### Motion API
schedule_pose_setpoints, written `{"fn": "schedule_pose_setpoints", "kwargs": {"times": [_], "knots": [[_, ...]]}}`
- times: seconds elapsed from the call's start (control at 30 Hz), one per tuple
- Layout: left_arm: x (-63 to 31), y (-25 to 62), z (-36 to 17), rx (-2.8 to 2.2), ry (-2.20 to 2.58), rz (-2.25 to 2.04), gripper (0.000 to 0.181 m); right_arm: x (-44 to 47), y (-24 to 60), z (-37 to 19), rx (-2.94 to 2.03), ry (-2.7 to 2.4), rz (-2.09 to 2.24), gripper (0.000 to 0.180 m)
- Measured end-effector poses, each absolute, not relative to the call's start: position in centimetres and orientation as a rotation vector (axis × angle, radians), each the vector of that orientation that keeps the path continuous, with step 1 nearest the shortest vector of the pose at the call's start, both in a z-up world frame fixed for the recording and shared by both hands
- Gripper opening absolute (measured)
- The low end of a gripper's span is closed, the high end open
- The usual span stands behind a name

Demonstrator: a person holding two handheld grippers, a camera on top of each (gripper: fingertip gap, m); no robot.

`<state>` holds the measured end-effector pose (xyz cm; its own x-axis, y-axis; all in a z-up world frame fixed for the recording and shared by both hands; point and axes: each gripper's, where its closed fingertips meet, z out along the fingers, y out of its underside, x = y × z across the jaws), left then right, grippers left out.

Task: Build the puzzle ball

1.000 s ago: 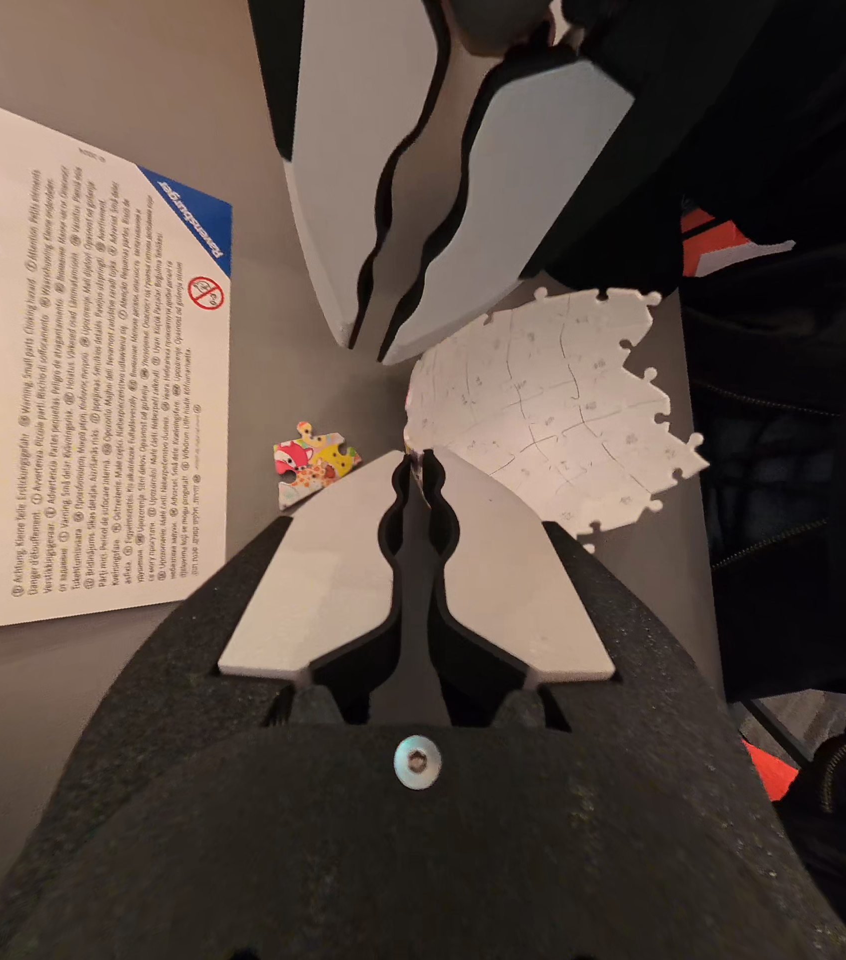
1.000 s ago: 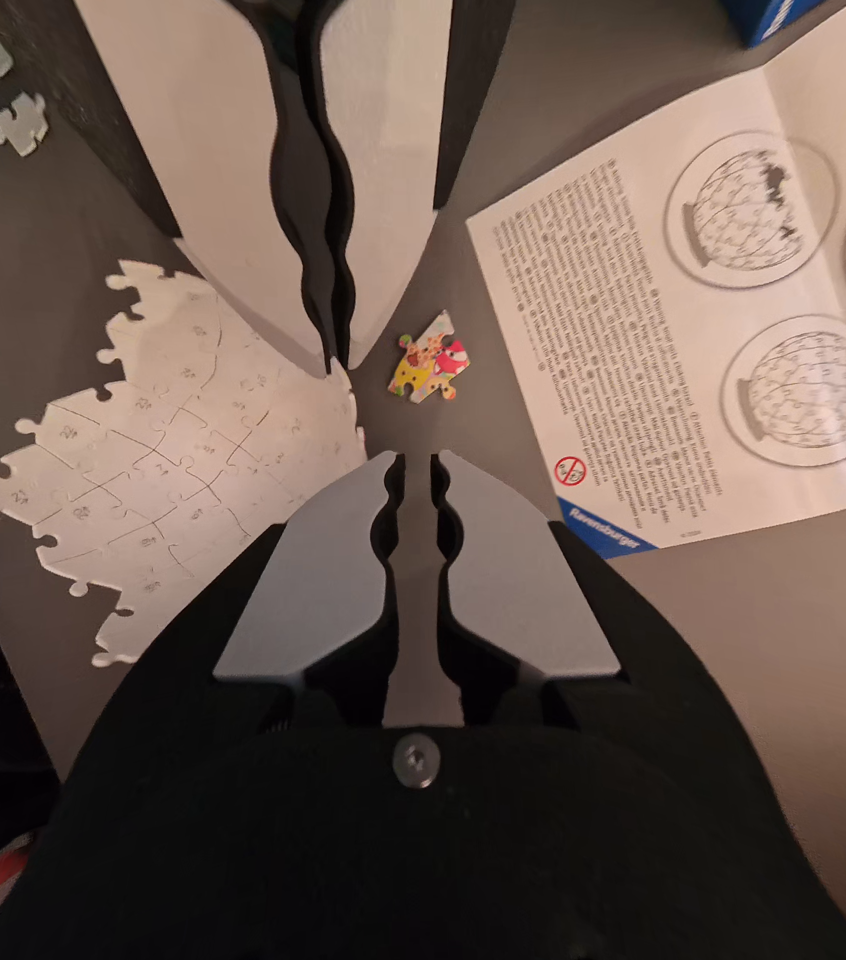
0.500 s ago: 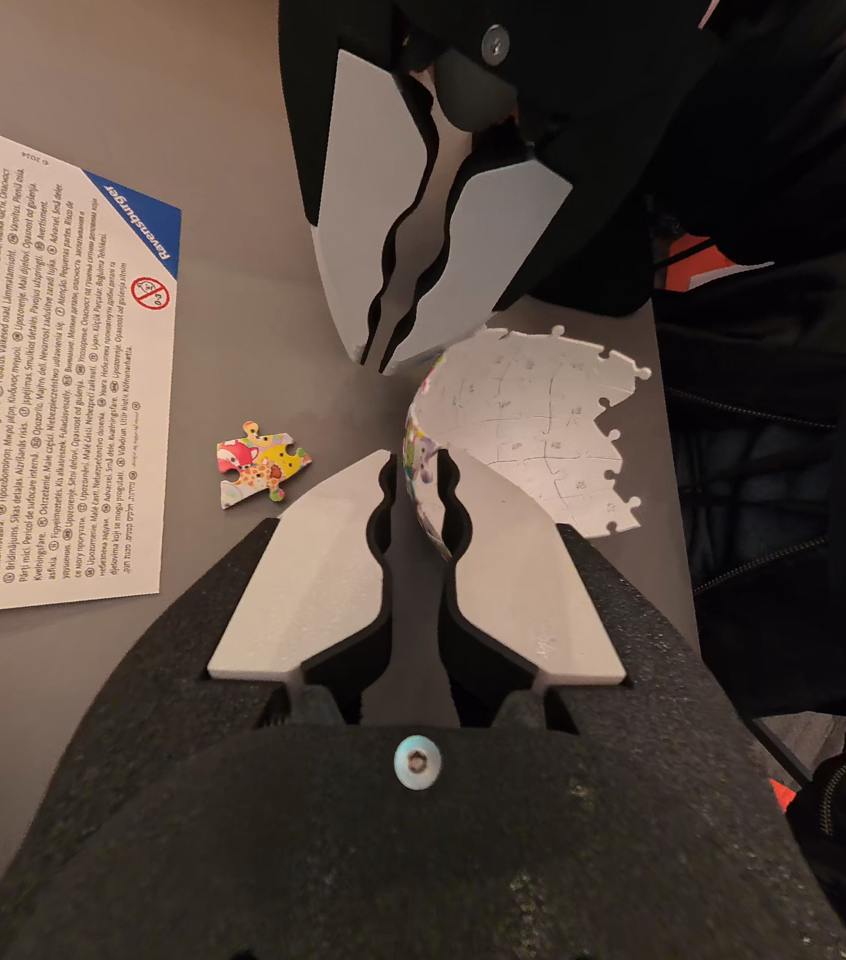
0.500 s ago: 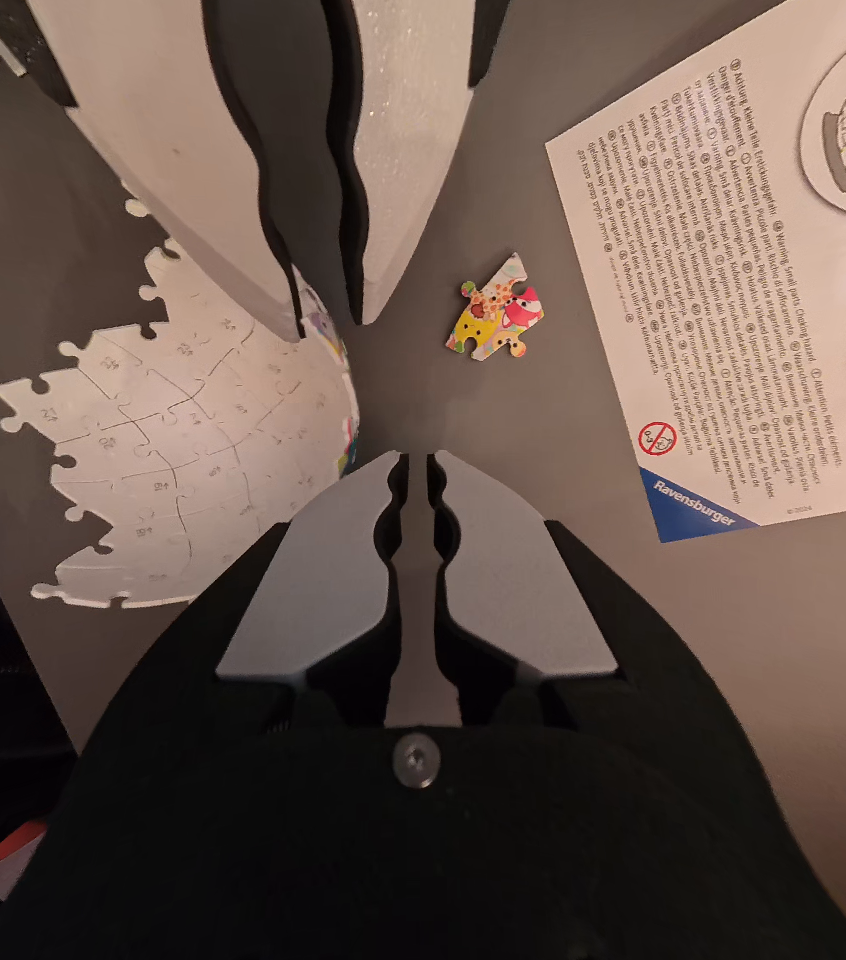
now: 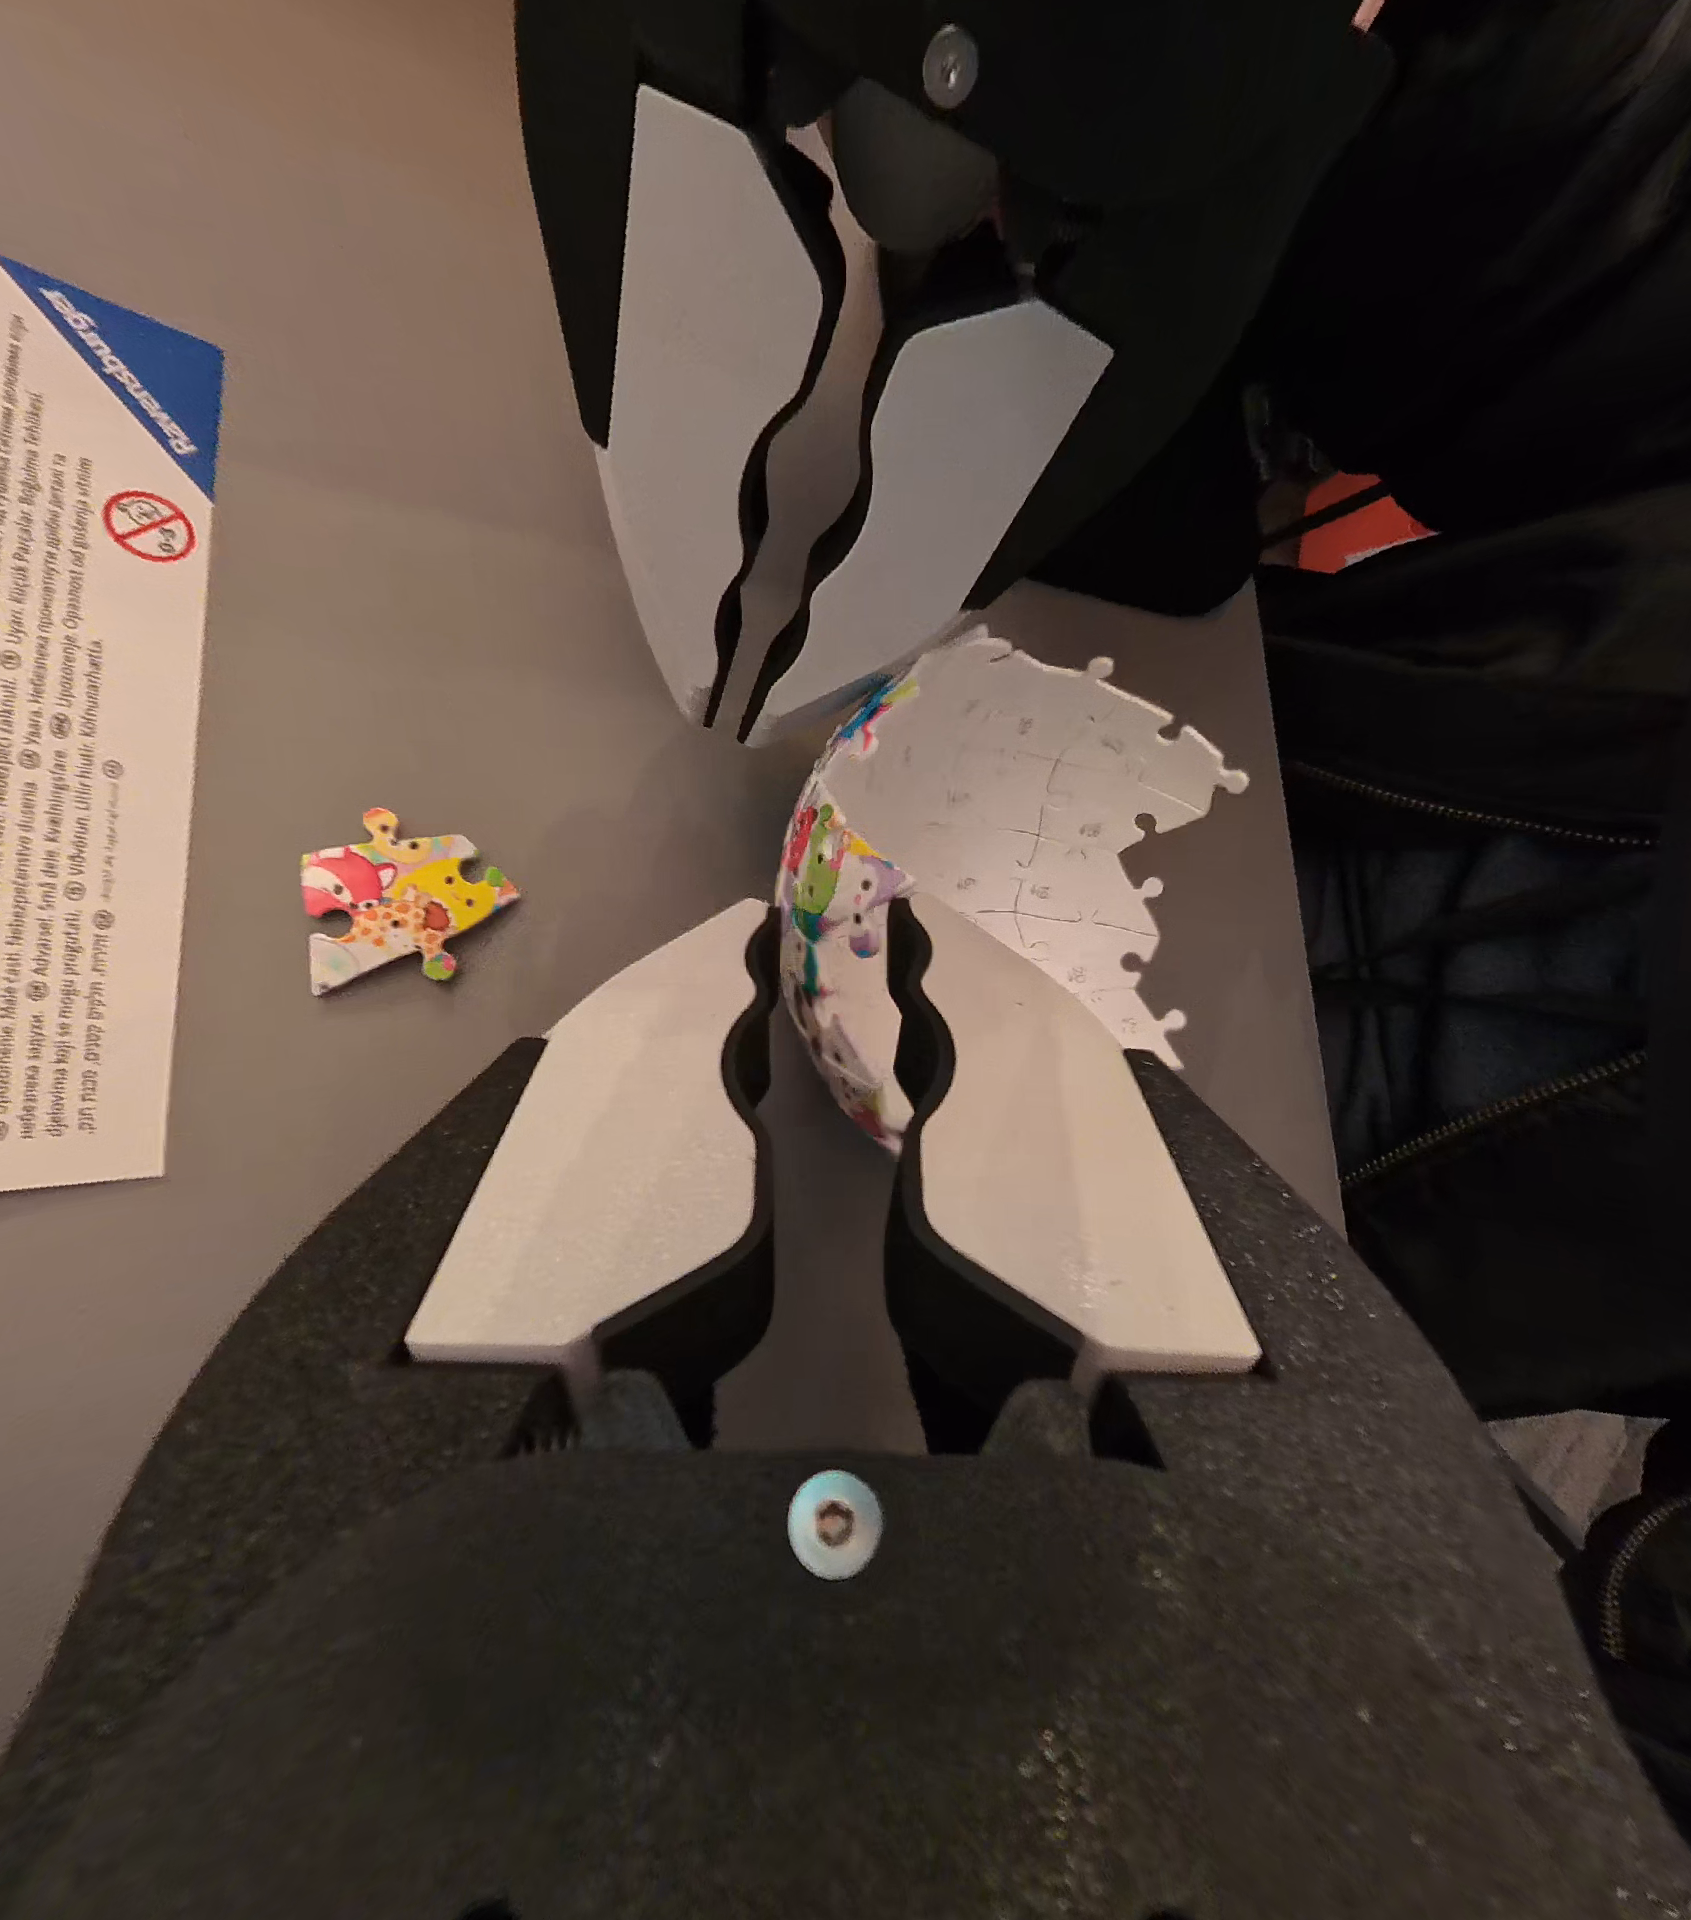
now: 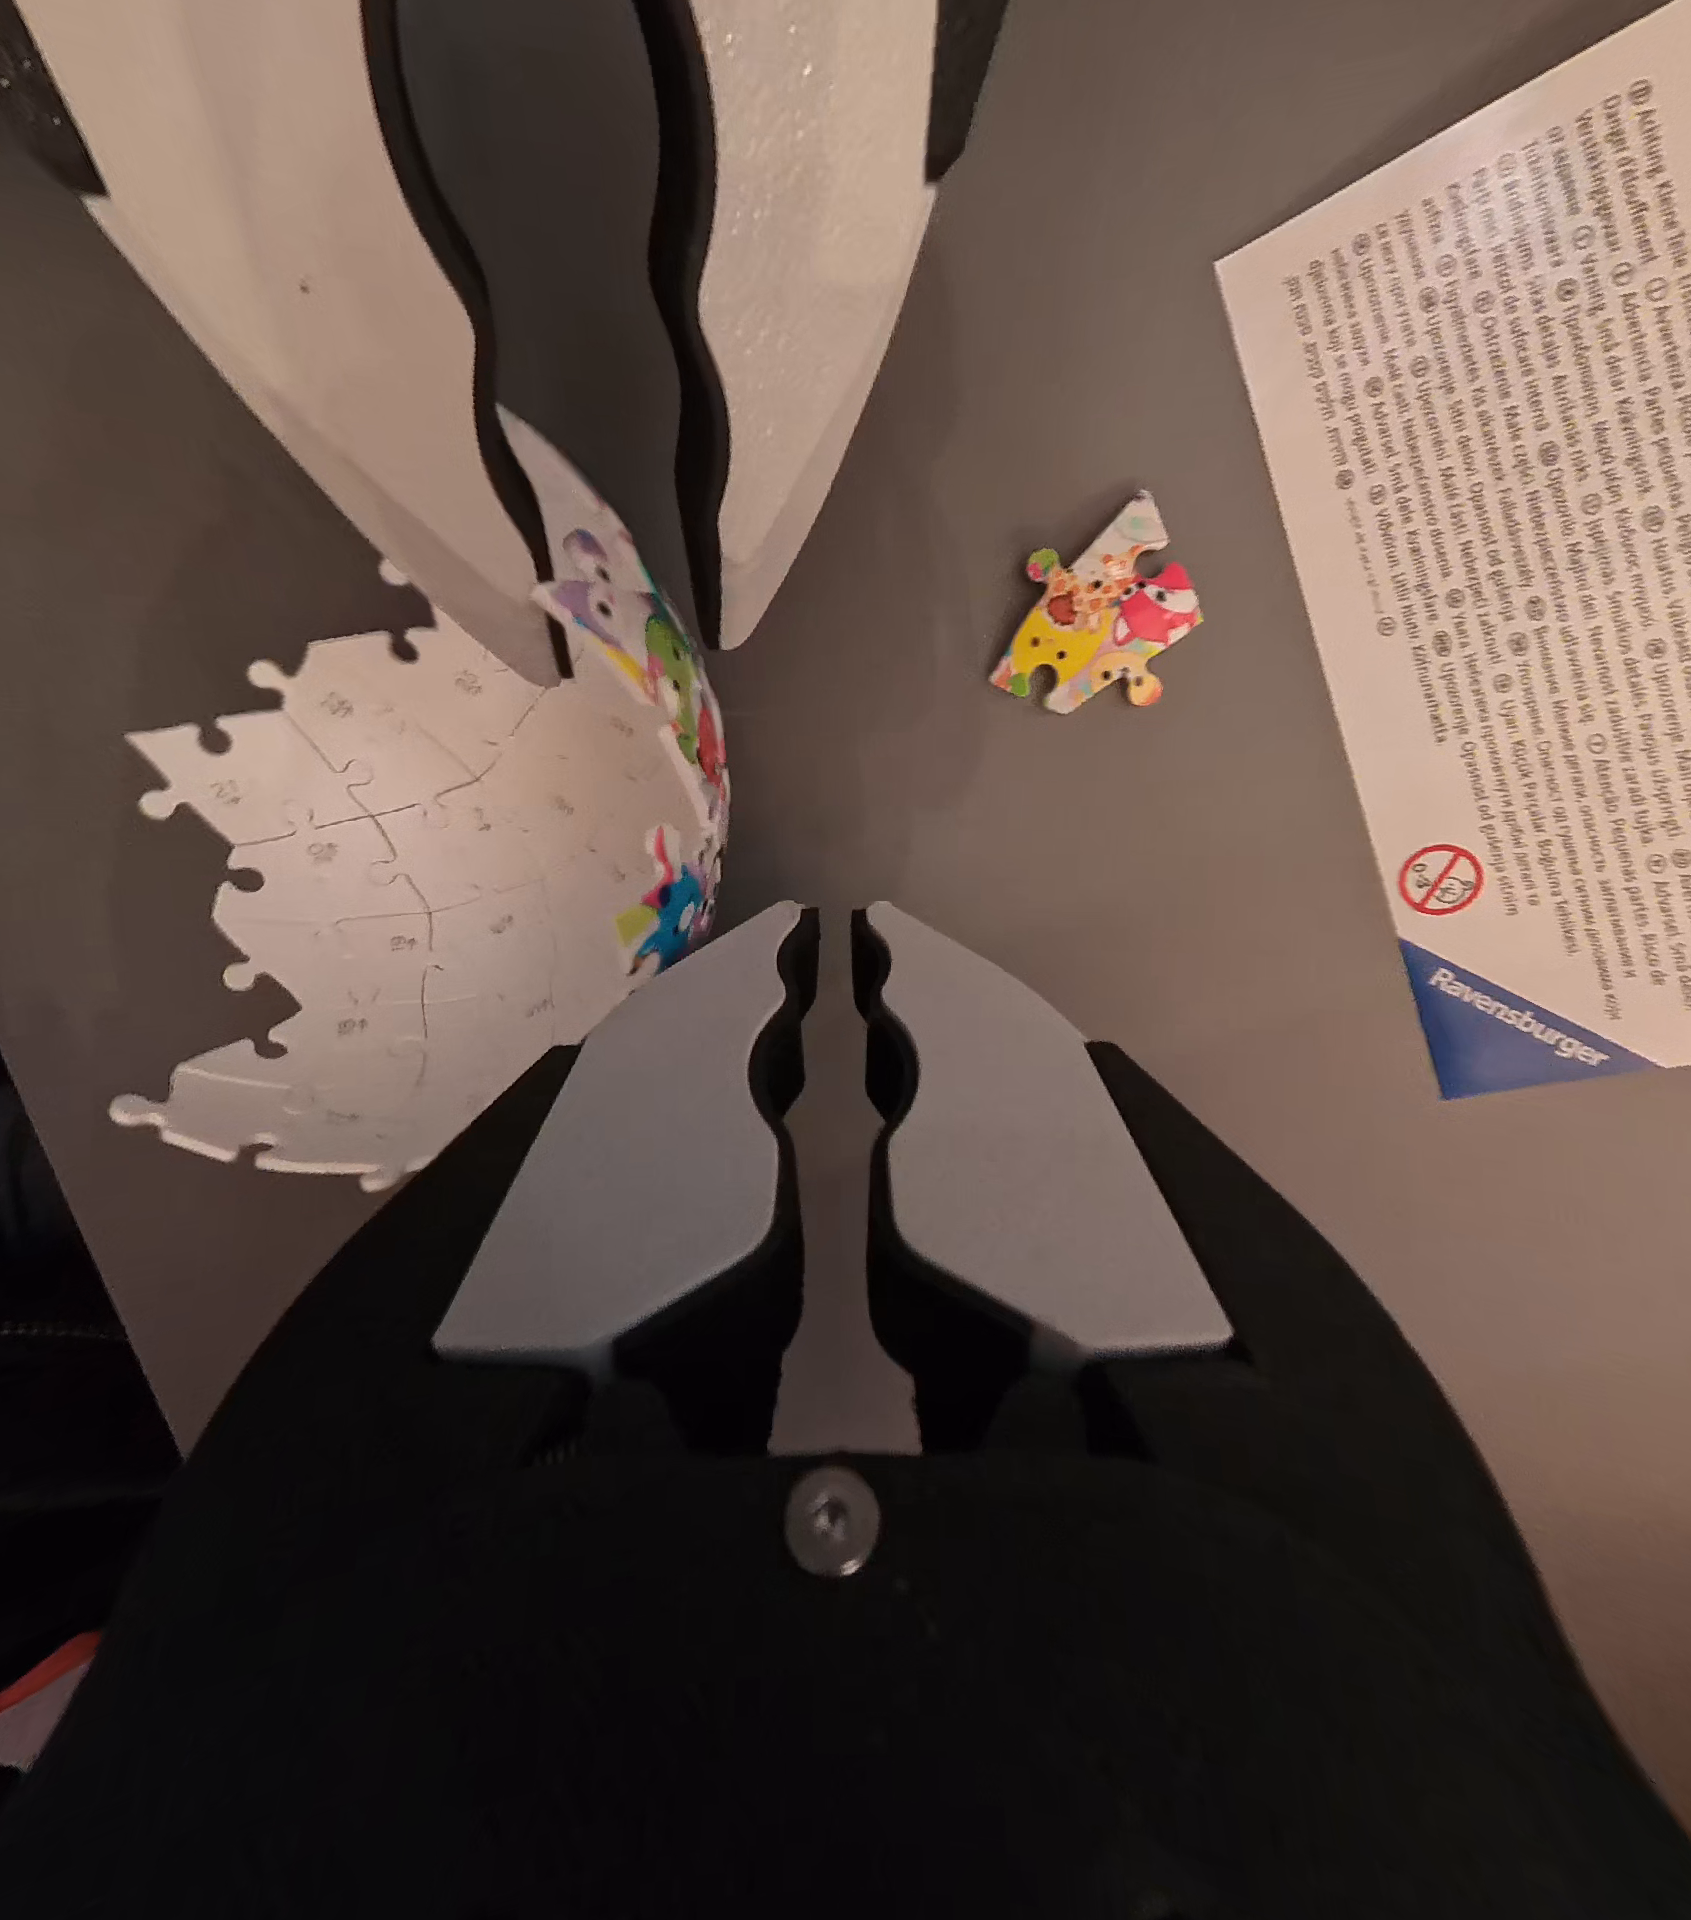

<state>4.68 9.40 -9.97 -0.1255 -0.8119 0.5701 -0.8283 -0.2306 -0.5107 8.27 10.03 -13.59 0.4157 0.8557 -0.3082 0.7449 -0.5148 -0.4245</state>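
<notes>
Tabletop [image 5: 405, 623], grey, bearing a printed instruction sheet [image 5: 41, 727] whose blue corner carries a maker's mark. Partial puzzle ball [image 5: 1007, 831], a curved shell, lies tipped with its white numbered hollow facing away from the sheet. My left gripper [image 5: 830, 914] grasps its coloured rim; my right gripper [image 6: 830, 914], nearly clenched and empty, sits beside it. Loose puzzle piece [image 5: 399, 899] lies flat, picture-side up, apart.

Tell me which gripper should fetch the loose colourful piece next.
Right, most likely. The right gripper looks empty, nearly shut, beside the half-built ball. The left gripper has the ball's rim between its fingers, so it should keep holding. The loose piece lies free on the table.
</notes>
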Motion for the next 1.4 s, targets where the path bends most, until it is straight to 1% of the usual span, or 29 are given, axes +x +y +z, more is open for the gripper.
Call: {"fn": "schedule_pose_setpoints", "kwargs": {"times": [0.57, 0.77, 0.97, 1.1, 1.23, 1.3, 1.4], "knots": [[2.1, 5.2, -10.2, 2.045, -1.906, 1.319, 0.021, 5.7, 5.8, -13.8, -2.411, -1.527, 0.784, 0.007], [1.7, 5.2, -9.9, 2.084, -1.884, 1.364, 0.026, 5.5, 5.9, -13.8, -2.395, -1.514, 0.783, 0.007], [1.0, 6.6, -8.9, 2.159, -1.862, 1.418, 0.035, 6.0, 6.3, -13.5, -2.395, -1.472, 0.782, 0.008], [0.6, 9.4, -6.8, 2.296, -1.849, 1.516, 0.038, 6.6, 8.2, -12.9, -2.354, -1.397, 0.685, 0.009], [-0.1, 12.5, -4.6, 2.471, -1.861, 1.586, 0.038, 6.5, 12.6, -11.7, -2.235, -1.175, 0.454, 0.015], [-0.5, 13.2, -3.8, 2.508, -1.872, 1.592, 0.038, 5.8, 13.4, -11.9, -2.203, -1.160, 0.362, 0.026], [-0.7, 13.4, -3.2, 2.517, -1.886, 1.600, 0.038, 5.3, 14.8, -12.1, -2.136, -1.187, 0.198, 0.030]]}}
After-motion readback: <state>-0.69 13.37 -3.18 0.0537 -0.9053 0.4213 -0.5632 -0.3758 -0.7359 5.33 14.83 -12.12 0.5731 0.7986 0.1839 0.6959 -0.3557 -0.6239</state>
